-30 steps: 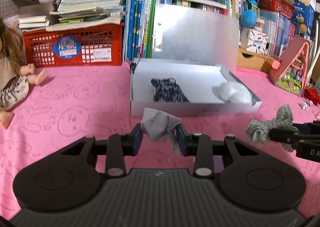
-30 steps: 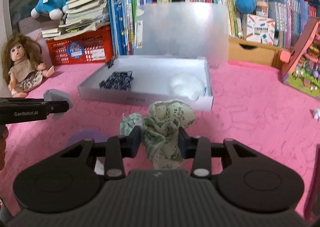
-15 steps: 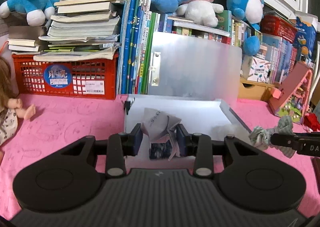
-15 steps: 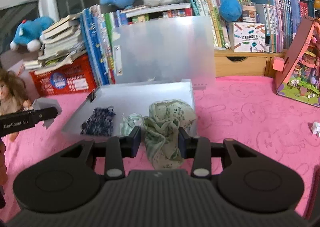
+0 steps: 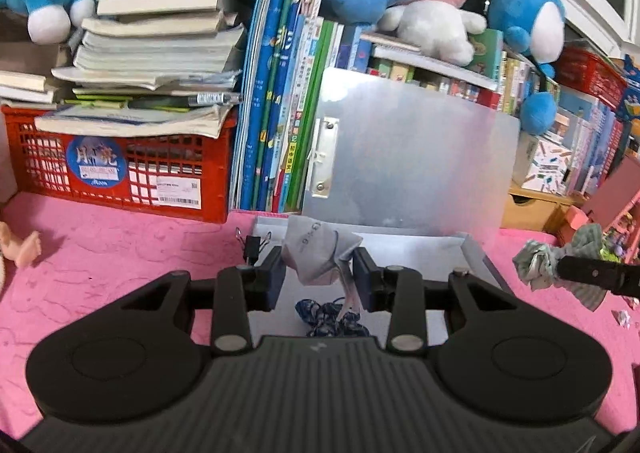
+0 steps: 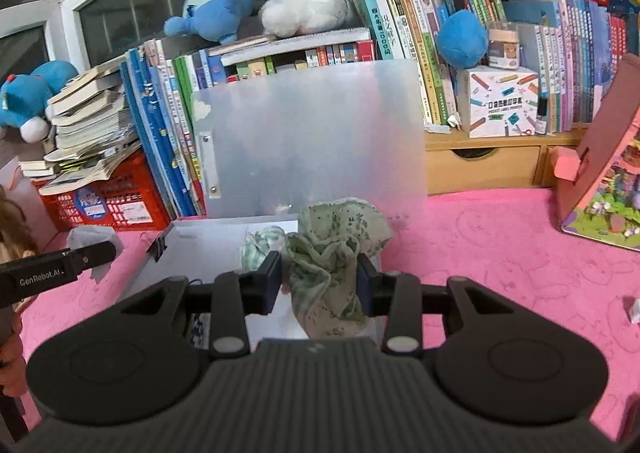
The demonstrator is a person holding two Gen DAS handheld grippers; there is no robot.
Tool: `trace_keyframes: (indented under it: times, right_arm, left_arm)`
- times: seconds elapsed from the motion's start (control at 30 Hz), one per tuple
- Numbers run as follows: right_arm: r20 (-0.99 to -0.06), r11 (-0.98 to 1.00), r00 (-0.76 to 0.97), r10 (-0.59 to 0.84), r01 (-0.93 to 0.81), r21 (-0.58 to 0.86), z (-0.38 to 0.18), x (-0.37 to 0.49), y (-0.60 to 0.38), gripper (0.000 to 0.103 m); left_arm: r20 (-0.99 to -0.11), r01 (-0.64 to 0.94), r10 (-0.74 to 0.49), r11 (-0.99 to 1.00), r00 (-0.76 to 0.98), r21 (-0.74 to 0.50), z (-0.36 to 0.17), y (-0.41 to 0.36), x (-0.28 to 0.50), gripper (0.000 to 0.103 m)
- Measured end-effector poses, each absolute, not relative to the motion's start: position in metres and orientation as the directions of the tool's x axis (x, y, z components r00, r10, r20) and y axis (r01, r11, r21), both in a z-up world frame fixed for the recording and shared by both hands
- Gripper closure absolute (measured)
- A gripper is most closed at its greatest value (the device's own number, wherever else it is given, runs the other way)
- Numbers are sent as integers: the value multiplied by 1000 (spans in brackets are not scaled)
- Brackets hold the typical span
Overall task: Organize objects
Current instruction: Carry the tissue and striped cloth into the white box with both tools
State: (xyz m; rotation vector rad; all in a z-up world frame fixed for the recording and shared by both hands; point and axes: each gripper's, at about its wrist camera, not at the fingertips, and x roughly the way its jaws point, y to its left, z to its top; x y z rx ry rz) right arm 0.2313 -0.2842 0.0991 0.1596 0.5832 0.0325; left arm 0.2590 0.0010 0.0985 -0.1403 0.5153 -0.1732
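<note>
My left gripper [image 5: 319,277] is shut on a crumpled grey cloth [image 5: 316,253] and holds it above the open white box [image 5: 472,253]. A dark blue patterned cloth [image 5: 332,319] lies in the box below it. My right gripper [image 6: 319,285] is shut on a green patterned cloth [image 6: 332,253] and holds it over the box's right part [image 6: 200,245]. The right gripper with its green cloth [image 5: 540,259] shows at the right edge of the left wrist view. The left gripper with the grey cloth [image 6: 90,241] shows at the left of the right wrist view.
The box's translucent lid [image 6: 312,141] stands upright behind it. A red crate [image 5: 116,169] with stacked books, upright books [image 5: 280,113] and plush toys [image 5: 424,5] line the back. A pink toy house [image 6: 600,173] stands right. A doll's foot [image 5: 20,249] lies left on the pink tablecloth [image 6: 500,253].
Both grippers have moved forward and up with their cloths, from in front of the box to above its inside. Both stay shut.
</note>
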Motion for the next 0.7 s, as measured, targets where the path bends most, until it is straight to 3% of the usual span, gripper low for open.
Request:
trace_keyframes:
  times: [0.3,0.7]
  right_arm:
    - [-604,975,791,100,43,218,48,268,-278,60]
    - [-609,983,787,96,20,181,32,279,-265,60]
  left_arm:
    - [-535,114,-166,985,828,-128,59,-14,283,61]
    - [-565,107,-146,989,812,-101,34,-19,293,61]
